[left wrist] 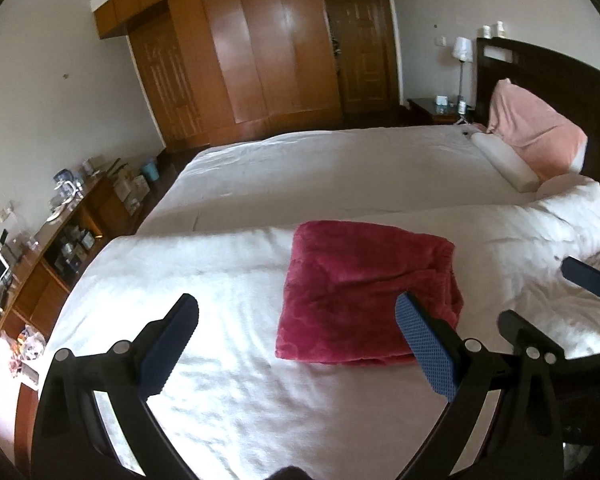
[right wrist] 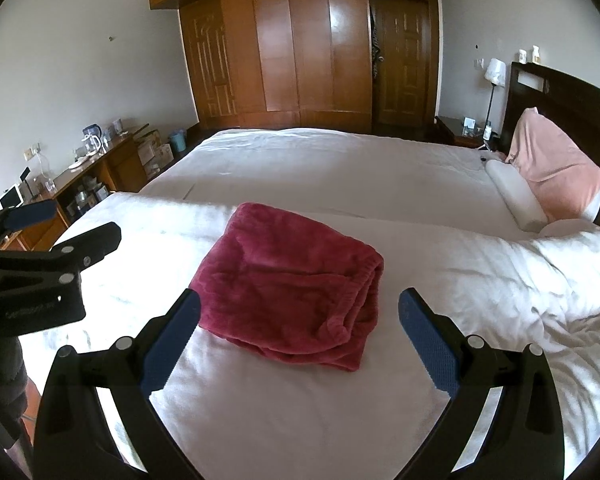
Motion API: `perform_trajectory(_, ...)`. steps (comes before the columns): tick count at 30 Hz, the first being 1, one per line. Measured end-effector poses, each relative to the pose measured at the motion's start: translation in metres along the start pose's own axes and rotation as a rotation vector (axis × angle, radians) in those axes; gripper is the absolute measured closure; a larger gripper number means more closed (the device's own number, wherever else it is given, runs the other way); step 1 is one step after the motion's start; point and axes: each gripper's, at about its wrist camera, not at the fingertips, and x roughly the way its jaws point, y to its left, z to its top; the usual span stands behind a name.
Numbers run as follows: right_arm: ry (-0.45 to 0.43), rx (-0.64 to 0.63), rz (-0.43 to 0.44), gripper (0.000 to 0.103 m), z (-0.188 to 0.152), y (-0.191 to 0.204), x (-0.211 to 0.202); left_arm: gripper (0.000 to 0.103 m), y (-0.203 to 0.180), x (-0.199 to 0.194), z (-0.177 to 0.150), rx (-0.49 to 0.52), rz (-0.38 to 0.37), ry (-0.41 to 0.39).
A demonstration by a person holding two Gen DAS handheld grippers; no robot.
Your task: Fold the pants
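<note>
red folded pants (right wrist: pixel 292 284) on bed (right wrist: pixel 340 168)

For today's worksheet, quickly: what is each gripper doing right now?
Left gripper: open, holding nothing, short of the red pants.
Right gripper: open, holding nothing.

Both views are bright with soft, daylight-like light. The white bedding (left wrist: pixel 240 272) blows out near the cameras, losing its texture, most strongly at the left in the right wrist view. Tall glare streaks shine on the wardrobe (right wrist: pixel 296 40) doors. The red pants (right wrist: pixel 288 280) cast only a faint shadow. Fisheye distortion bends walls and headboard (left wrist: pixel 560 80), and black vignetting fills the corners. The desk (left wrist: pixel 40 248) at the left edge looks smeared and soft; the centre is fairly sharp.
</note>
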Motion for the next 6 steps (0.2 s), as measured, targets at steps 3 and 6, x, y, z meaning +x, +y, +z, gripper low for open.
perform_trajectory(3,0.006,0.001,0.008,0.003,-0.0005,-0.0009,0.0026,0.005,-0.0002,0.0000,0.0005,-0.011,0.016,0.005)
perform_trajectory(6,0.019,0.011,0.017,0.003,-0.0019,-0.0009,0.0083,0.005,0.0050,0.0039,-0.0009,-0.021,0.031,0.027)
